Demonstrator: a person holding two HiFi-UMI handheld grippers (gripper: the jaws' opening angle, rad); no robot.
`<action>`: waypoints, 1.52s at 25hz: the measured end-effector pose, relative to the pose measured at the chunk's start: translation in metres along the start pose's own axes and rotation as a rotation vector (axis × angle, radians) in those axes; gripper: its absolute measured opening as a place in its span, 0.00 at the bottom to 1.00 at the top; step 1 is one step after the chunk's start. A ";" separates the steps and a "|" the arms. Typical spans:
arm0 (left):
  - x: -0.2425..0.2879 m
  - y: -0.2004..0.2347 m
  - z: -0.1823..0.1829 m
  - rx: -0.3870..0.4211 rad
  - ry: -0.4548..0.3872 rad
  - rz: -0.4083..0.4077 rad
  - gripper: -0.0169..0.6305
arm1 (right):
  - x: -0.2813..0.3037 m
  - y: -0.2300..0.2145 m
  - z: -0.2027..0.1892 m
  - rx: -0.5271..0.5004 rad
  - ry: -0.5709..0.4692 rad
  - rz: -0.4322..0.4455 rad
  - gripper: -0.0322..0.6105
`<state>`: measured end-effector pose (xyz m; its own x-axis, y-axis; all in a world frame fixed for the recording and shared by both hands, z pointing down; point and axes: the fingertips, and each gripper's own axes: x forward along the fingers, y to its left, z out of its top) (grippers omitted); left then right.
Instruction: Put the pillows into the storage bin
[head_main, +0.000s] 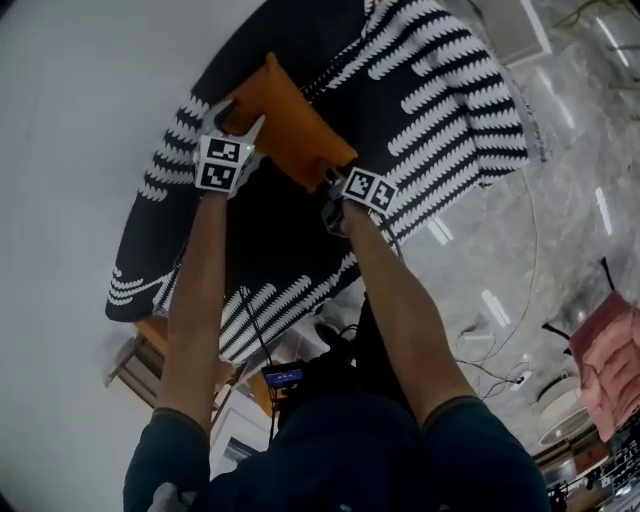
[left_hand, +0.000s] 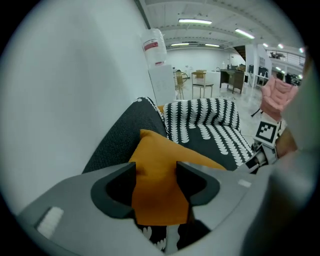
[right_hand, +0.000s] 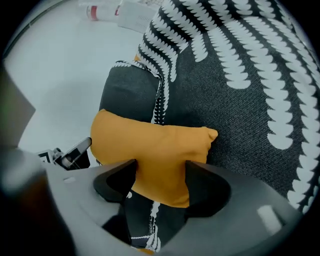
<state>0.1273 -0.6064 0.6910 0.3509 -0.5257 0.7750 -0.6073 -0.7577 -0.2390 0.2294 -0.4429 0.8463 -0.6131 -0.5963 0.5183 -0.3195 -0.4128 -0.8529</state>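
Left tongs (left_hand: 156, 176) and right tongs (right_hand: 161, 172) both stand spread, each with one end of the orange pillow (head_main: 290, 128) lying loose between its jaws (no pinch evident). Just ahead of them, the pillow appears to rest on the dark inside of the patterned bin (head_main: 440, 100). Withdraw both tongs straight back together, so that neither jaw snags the fabric.

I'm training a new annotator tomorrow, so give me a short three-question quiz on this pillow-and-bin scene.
1. Multiple choice: what colour is the pillow? A orange, B pink, C white.
2. True or false: the pillow lies between the jaws of both the left gripper and the right gripper.
3. Fill in: the storage bin is dark fabric with a ___ pattern.

Key: 1 A; 2 true; 3 white.
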 end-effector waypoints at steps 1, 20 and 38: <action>0.003 -0.002 -0.003 -0.015 -0.012 -0.006 0.39 | 0.004 -0.004 0.000 0.002 -0.001 0.006 0.51; -0.140 0.019 -0.068 -0.435 -0.076 0.284 0.04 | -0.048 0.074 -0.014 -0.491 0.116 -0.111 0.07; -0.519 0.022 -0.324 -0.807 -0.094 0.795 0.04 | -0.025 0.248 -0.339 -0.978 0.508 0.136 0.07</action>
<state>-0.2988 -0.2244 0.4727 -0.3079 -0.7987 0.5169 -0.9514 0.2563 -0.1707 -0.0790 -0.2972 0.6004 -0.8397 -0.1512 0.5216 -0.5220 0.4895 -0.6985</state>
